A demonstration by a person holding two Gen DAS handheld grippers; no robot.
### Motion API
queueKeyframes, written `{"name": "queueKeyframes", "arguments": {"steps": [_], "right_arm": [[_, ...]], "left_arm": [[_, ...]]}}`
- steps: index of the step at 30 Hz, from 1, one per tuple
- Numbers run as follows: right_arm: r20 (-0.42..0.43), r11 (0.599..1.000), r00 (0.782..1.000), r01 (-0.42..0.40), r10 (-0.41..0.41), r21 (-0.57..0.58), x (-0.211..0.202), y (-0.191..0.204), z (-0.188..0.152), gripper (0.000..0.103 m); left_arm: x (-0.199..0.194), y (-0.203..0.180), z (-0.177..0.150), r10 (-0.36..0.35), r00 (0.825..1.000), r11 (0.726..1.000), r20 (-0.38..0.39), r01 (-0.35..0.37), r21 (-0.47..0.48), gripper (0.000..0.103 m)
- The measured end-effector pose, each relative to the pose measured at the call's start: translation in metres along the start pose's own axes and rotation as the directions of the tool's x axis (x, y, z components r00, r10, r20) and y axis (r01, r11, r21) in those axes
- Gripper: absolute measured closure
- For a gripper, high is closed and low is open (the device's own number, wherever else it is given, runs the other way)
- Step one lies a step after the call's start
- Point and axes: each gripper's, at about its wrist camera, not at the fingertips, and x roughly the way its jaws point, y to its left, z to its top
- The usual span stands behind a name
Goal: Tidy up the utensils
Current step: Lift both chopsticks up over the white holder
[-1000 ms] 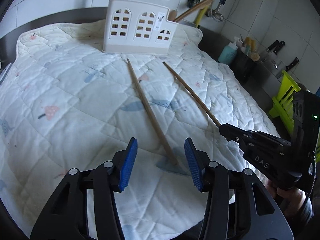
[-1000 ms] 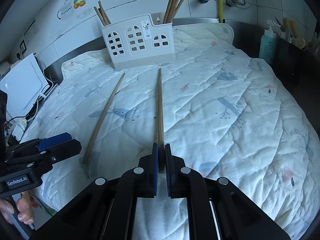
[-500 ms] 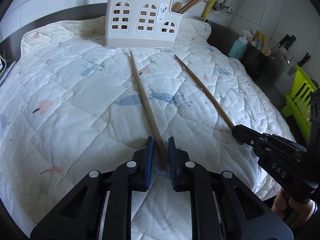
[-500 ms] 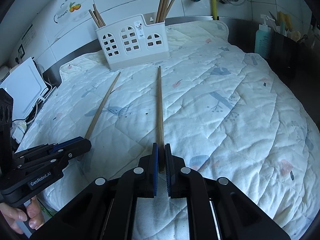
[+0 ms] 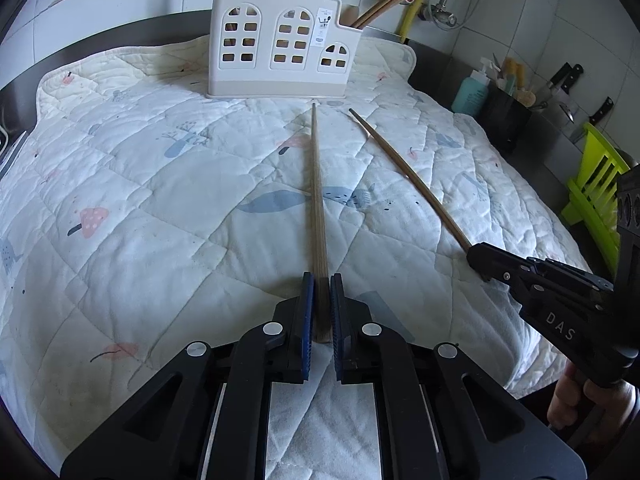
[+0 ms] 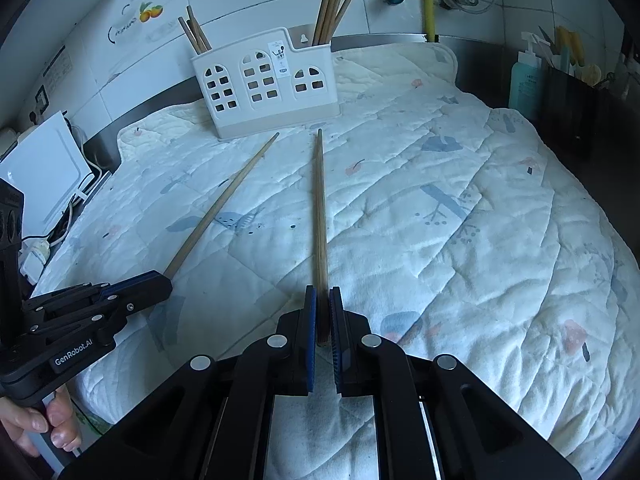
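Observation:
My left gripper (image 5: 319, 282) is shut on the near end of a long wooden chopstick (image 5: 317, 184) that points toward the white utensil holder (image 5: 280, 50). My right gripper (image 6: 322, 296) is shut on the near end of a second chopstick (image 6: 320, 208), also pointing at the holder (image 6: 264, 88). Each gripper shows in the other's view: the right one (image 5: 478, 258) and the left one (image 6: 160, 282), each with its chopstick (image 5: 404, 168) (image 6: 224, 204). The holder has several chopsticks standing in its left and right compartments.
A white quilted mat (image 5: 120, 184) covers the counter. A teal bottle (image 5: 472, 94), a dark pot of tools and knives stand at the right, with a green rack (image 5: 592, 192). A white appliance and cables (image 6: 44, 168) sit at the left.
My left gripper has closed on the left chopstick and swung it straight toward the holder. My right gripper has kept its hold and lifted its chopstick slightly.

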Motion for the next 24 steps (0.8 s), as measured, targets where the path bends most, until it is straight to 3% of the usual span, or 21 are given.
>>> {"name": "queueKeyframes", "arguments": {"steps": [4,9,16,24], "right_arm": [[0.015,1.000,1.000,0.004,-0.004,-0.014,-0.007,0.002,0.004,0.097],[0.075,0.999,0.997,0.007,-0.004,-0.041,-0.029,0.005,0.018,0.097],[0.195,0.995,0.981,0.019,0.001,-0.101,-0.069,0.012,0.055,0.097],[0.257,0.992,0.964,-0.031,0.063,-0.126,-0.089,0.017,0.105,0.097]], "left_arm": [[-0.003,0.003,0.001,-0.008,1.000,1.000,0.000,0.008,0.008,0.097],[-0.020,0.012,0.010,-0.012,0.999,1.000,0.052,0.011,0.014,0.097],[-0.047,0.019,0.034,-0.021,0.988,0.998,0.153,0.013,0.054,0.097],[-0.058,0.032,0.065,-0.037,0.975,0.998,0.221,0.024,0.063,0.097]]}}
